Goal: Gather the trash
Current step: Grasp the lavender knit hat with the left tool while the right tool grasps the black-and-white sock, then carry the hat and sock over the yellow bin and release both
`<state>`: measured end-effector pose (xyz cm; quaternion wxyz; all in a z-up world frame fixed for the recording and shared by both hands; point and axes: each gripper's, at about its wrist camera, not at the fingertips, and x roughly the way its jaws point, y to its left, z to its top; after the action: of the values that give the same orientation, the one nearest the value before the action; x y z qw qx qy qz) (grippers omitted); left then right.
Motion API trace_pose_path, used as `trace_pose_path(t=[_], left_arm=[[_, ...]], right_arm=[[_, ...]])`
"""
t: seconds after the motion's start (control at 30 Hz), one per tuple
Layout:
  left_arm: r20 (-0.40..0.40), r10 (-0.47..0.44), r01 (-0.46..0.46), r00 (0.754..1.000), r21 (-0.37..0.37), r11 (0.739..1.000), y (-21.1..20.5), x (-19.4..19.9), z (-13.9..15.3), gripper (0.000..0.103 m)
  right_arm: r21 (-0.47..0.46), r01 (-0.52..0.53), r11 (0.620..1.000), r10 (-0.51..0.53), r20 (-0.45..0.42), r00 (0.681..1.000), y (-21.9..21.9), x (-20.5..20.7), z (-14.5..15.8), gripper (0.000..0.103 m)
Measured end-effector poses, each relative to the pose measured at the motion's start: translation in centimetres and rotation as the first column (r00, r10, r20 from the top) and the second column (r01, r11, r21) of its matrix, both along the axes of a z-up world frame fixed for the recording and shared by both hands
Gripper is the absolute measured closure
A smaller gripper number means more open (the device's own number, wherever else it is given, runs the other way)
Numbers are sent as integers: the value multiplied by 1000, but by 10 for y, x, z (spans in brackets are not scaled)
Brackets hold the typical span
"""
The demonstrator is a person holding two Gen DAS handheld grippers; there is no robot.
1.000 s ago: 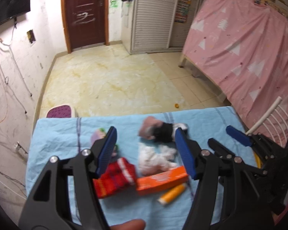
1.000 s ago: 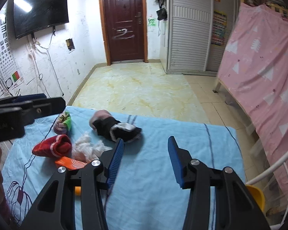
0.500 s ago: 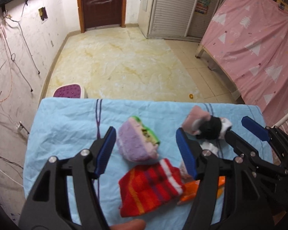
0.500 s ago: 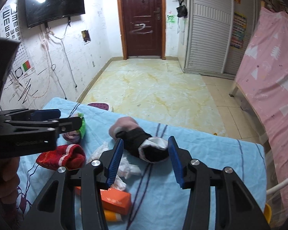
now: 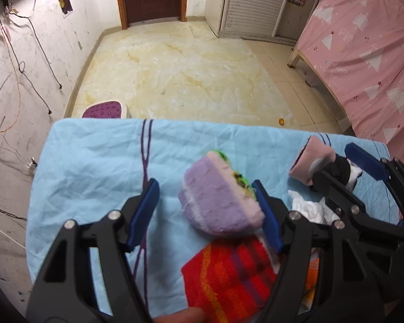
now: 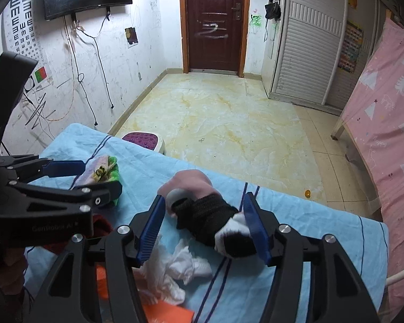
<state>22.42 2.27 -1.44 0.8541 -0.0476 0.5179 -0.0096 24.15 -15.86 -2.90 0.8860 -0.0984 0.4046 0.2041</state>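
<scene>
On the light blue cloth (image 5: 94, 161) lie rolled socks and litter. My left gripper (image 5: 206, 212) hangs over a purple and green sock roll (image 5: 218, 202). Its jaws are opening, the roll sits between them nearer the right pad, and a gap shows on the left. A red striped sock (image 5: 229, 277) lies just below it. My right gripper (image 6: 203, 226) straddles a black, white and pink sock roll (image 6: 207, 215), jaws opening, pads beside it without pressing. A crumpled white tissue (image 6: 180, 266) and an orange box (image 6: 164, 315) lie under the right gripper's left finger.
The left gripper (image 6: 67, 177) stands close to the right one, at its left. A purple footstool (image 5: 105, 109) sits on the floor past the table's far edge, and a small yellow object (image 5: 281, 121) lies on the tiles. A pink-sheeted bed (image 5: 363, 53) stands at right.
The left gripper shifted left and down, from over the tissue and orange box to over the purple sock roll. The right gripper moved from bare cloth to around the black sock roll, jaws wider.
</scene>
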Motion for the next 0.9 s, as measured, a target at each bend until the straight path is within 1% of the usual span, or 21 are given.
trace_pose_path(t=[0.03, 0.07, 0.13, 0.17, 0.2, 0.33, 0.37, 0.43, 0.5, 0.6, 0.73, 0.9], left_arm=[[-4, 1, -1, 1000, -3, 1000, 0, 0, -1, 37], [-9, -4, 3, 1000, -7, 1000, 0, 1, -2, 43], [-9, -7, 7, 1000, -3, 1000, -2, 3, -2, 48], [-7, -9, 9, 1000, 0, 1000, -3, 2, -2, 55], [-4, -17, 17, 1000, 1, 1000, -5, 1, -2, 59], [6, -25, 24, 1000, 12, 1000, -9, -2, -3, 65], [9, -21, 21, 1000, 10, 1000, -11, -3, -3, 67], [15, -17, 17, 1000, 1, 1000, -12, -4, -4, 69], [24, -11, 12, 1000, -16, 1000, -11, -6, -2, 70], [57, -2, 3, 998, -21, 1000, -8, -10, 3, 70], [113, -1, 3, 994, -25, 1000, -5, -17, 16, 70], [170, -27, 29, 985, -11, 1000, -15, -30, 36, 70]], right_arm=[[-1, 1, 1000, -1, -2, 1000, 1, 3, 0, 49], [-2, 1, 1000, -1, -4, 1000, 2, 6, -2, 49], [-5, 3, 1000, -3, -5, 1000, 3, 9, -5, 49], [-6, 3, 1000, -3, -5, 1000, 4, 10, -6, 49], [-8, 3, 1000, -3, -4, 1000, 4, 10, -7, 49], [-17, 10, 1000, -11, -11, 1000, 4, 9, -10, 50], [-27, 10, 1000, -10, -8, 1000, 5, 8, -11, 52], [-41, 10, 999, -10, -2, 1000, 7, 8, -10, 57], [-39, 11, 999, -11, 2, 1000, 7, 5, -10, 67], [-23, 10, 1000, -9, 5, 1000, 6, 1, -8, 73], [5, 14, 1000, -14, 16, 1000, -1, -7, 0, 73], [61, 31, 998, -33, 45, 998, -18, -23, 20, 73]])
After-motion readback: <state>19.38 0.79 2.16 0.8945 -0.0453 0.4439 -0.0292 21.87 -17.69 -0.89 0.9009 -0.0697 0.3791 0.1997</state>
